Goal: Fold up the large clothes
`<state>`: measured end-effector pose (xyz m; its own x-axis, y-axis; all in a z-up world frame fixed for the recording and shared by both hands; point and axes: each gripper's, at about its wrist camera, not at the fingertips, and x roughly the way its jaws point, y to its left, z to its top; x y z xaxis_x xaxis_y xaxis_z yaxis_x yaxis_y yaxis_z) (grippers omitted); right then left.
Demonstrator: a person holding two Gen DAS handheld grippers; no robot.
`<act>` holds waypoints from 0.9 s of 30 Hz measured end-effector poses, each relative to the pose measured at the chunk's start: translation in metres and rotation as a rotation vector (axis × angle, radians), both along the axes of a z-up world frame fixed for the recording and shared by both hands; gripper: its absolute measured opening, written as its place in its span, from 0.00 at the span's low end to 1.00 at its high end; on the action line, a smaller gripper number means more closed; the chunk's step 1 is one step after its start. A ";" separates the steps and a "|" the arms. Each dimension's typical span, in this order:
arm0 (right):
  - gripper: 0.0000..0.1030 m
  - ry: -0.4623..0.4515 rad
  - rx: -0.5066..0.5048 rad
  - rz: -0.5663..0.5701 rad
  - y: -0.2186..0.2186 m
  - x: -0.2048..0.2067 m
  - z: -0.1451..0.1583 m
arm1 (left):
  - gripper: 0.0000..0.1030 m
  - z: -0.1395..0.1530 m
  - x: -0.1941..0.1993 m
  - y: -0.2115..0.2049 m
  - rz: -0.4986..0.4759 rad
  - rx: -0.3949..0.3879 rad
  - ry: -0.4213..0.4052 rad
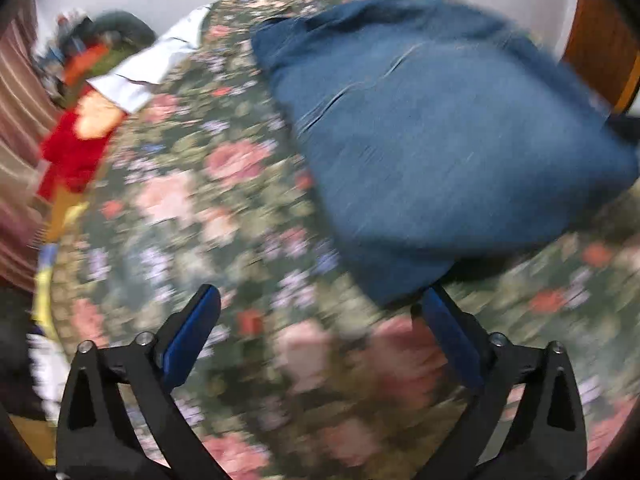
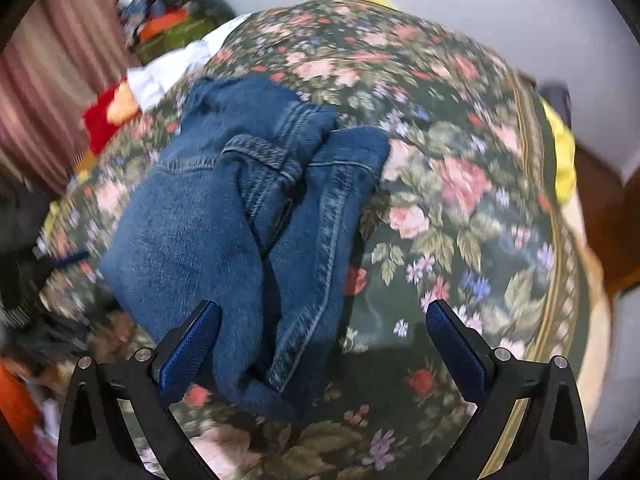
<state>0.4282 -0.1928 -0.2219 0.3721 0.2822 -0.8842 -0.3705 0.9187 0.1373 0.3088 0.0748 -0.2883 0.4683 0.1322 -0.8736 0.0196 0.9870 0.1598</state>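
Blue denim jeans [image 1: 436, 140] lie folded in a thick bundle on a floral bedspread [image 1: 192, 200]. In the left wrist view they fill the upper right, blurred by motion. My left gripper [image 1: 320, 300] is open and empty, just in front of the bundle's near corner. In the right wrist view the jeans [image 2: 240, 216] lie bunched with seams and a waistband showing, their near end between the fingers. My right gripper [image 2: 324, 316] is open above that near end, holding nothing.
White cloth [image 1: 148, 68] and a red and orange garment [image 1: 80, 136] lie at the bed's far left, with more piled clothes [image 2: 168, 24] behind. Striped curtain [image 2: 48, 80] on the left. Yellow cloth [image 2: 560, 152] and wooden furniture [image 1: 600, 40] at the right edge.
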 end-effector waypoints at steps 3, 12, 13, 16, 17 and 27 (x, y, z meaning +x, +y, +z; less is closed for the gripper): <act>0.99 0.042 0.050 -0.021 -0.012 -0.002 0.003 | 0.96 0.001 -0.010 0.013 0.023 -0.012 0.006; 0.99 0.024 0.097 -0.032 -0.029 -0.009 0.031 | 0.96 0.067 -0.015 0.043 0.085 -0.025 -0.198; 0.99 0.020 0.118 -0.031 -0.029 -0.009 0.037 | 0.96 0.077 -0.011 0.045 0.084 -0.029 -0.227; 0.99 0.000 0.174 -0.014 -0.025 -0.003 0.054 | 0.96 0.092 0.001 0.043 0.076 -0.028 -0.276; 1.00 -0.008 0.180 -0.012 -0.023 -0.001 0.058 | 0.96 0.097 0.007 0.043 0.071 -0.034 -0.291; 1.00 0.032 0.160 0.025 0.009 0.046 0.043 | 0.96 0.067 0.083 0.059 0.058 -0.390 -0.126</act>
<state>0.4741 -0.1842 -0.1793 0.3355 0.4288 -0.8388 -0.3857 0.8748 0.2930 0.3914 0.1340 -0.2216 0.5760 -0.1679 -0.8000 -0.0339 0.9729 -0.2287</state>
